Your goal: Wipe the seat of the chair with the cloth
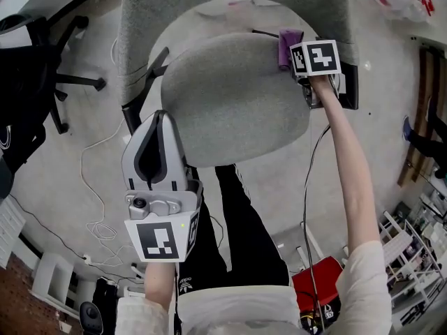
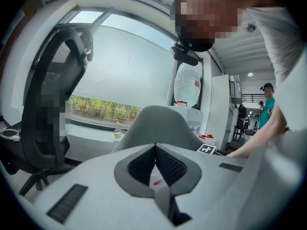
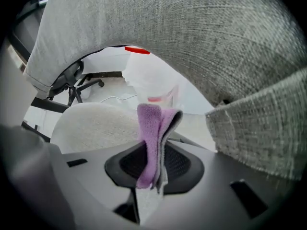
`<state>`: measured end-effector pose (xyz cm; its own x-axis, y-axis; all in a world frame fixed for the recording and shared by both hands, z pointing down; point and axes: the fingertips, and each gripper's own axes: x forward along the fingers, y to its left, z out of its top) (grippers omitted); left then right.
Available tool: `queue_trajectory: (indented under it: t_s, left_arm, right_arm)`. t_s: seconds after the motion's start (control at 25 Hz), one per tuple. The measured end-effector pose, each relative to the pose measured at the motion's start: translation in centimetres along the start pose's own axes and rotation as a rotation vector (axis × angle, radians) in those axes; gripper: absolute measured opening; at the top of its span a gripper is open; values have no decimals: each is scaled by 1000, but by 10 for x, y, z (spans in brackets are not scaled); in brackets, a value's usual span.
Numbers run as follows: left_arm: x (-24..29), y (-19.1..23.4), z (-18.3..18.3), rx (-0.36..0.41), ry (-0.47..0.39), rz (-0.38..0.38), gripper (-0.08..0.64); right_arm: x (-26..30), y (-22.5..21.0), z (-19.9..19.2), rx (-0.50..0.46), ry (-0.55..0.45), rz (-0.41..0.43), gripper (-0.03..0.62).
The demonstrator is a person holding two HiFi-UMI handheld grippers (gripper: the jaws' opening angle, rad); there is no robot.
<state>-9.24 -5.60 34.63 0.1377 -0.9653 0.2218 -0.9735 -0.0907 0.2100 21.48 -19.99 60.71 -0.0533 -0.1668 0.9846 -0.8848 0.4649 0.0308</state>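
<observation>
**benchrat:** What's the rig doing at the moment? Where's the cloth sitting?

**remote_op:** I'm watching all three feeds from my desk. The right gripper [image 3: 152, 153] is clamping a purple cloth [image 1: 288, 46]. It's folded over, and the fluffy end is sticking up out of the jaws. In the head view it's hanging at the back right edge of the grey fabric chair seat [image 1: 230, 100], tucked in just below the backrest [image 1: 209, 5]. I'm not managing to tell whether the cloth is actually pressing on the fabric or just hovering beside it.

**benchrat:** And the other one?

**remote_op:** The left gripper [image 2: 155, 146] is carrying nothing. Its jaws are pinching together at the tips with only a bit of daylight showing lower down. In the head view it's showing over the front left edge of the seat, tips pointing toward the backrest, well apart from the cloth. Its own camera is looking past the grey backrest at a black mesh office chair [image 2: 53, 85] and a big window with the blind [image 2: 129, 66] down.

**benchrat:** Anything else in shot?

**remote_op:** The person's right forearm [image 1: 349, 173] is stretching out to the far side of the seat, and a white cable [image 1: 94, 187] is trailing over the floor on the left.
</observation>
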Motion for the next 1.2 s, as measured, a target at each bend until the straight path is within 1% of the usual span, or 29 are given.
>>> queue_trajectory:
  t_s: [0.2, 0.28, 0.36, 0.44, 0.56, 0.68, 0.72, 0.8, 0.92, 1.0, 1.12, 1.2]
  left_arm:
    - [-5, 11, 0, 7, -2, 29, 12]
    - [-8, 17, 1, 5, -6, 47, 12]
    - [-12, 25, 3, 4, -11, 67, 12]
    - [-16, 32, 5, 2, -15, 88, 12]
    - [-22, 42, 7, 4, -19, 113, 12]
    - [-25, 46, 9, 6, -20, 125, 12]
    - [-26, 47, 9, 5, -22, 127, 12]
    - [-27, 48, 9, 4, -23, 130, 12]
    - [-28, 49, 7, -1, -18, 132, 12]
    - [-29, 48, 6, -3, -13, 127, 12]
    - [-30, 44, 5, 5, -6, 111, 12]
    - [-30, 44, 2, 10, 1, 104, 12]
  right_arm:
    - [-5, -2, -1, 18, -23, -29, 94]
    - [-15, 5, 1, -7, -48, -45, 94]
    - [-28, 25, 2, -46, -77, -20, 94]
    - [-44, 60, 4, -56, -120, 70, 94]
    - [-64, 134, 2, -38, -179, 262, 94]
    - [-72, 214, -13, 2, -163, 452, 94]
    - [-72, 239, -19, 12, -150, 505, 94]
    - [-70, 285, -28, 15, -120, 584, 94]
    - [-59, 342, -43, -15, -69, 657, 94]
    - [-51, 368, -53, -49, -40, 678, 94]
    - [-38, 381, -64, -93, -18, 650, 94]
    - [-30, 380, -65, -93, -13, 635, 94]
